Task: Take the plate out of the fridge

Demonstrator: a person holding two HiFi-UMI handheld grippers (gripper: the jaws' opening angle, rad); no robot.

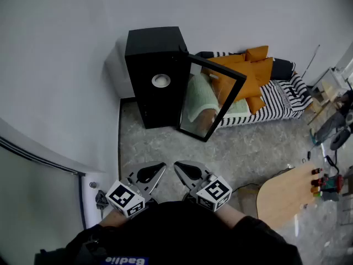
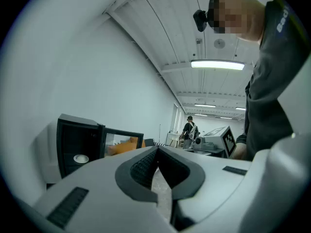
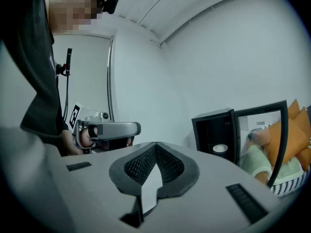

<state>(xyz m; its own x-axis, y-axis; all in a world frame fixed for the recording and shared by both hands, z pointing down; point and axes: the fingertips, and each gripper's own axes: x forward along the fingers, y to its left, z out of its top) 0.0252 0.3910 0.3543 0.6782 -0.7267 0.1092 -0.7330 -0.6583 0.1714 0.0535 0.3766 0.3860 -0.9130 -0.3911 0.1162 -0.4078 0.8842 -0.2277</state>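
left gripper (image 1: 160,168): in my left hand, near my body. Jaws pressed together tip to tip, nothing between them.
right gripper (image 1: 180,167): in my right hand, just right of the left one. Jaws also closed tip to tip and empty.
gripper aim: both point far, toward the fridge, and are well apart from it.
marker cubes: there is one on each gripper at the near end, left (image 1: 126,199) and right (image 1: 214,192).
plate (image 1: 160,81): small, white and round. It sits inside the fridge on a shelf, and nothing touches it. I can't tell which shelf from here, it looks about mid-height.
fridge (image 1: 144,48): small black box standing on the floor against the far wall, with a dark interior.
fridge door (image 1: 214,99): glass in a black frame, swung open to the right of the fridge.
sofa (image 1: 278,101): striped cover, far right, behind the open door.
cushions (image 1: 249,70): orange, piled on the sofa.
table (image 1: 284,195): round wooden top at the near right, with small items at its right edge too small to make out.
floor (image 1: 165,145): grey and speckled between me and the fridge.
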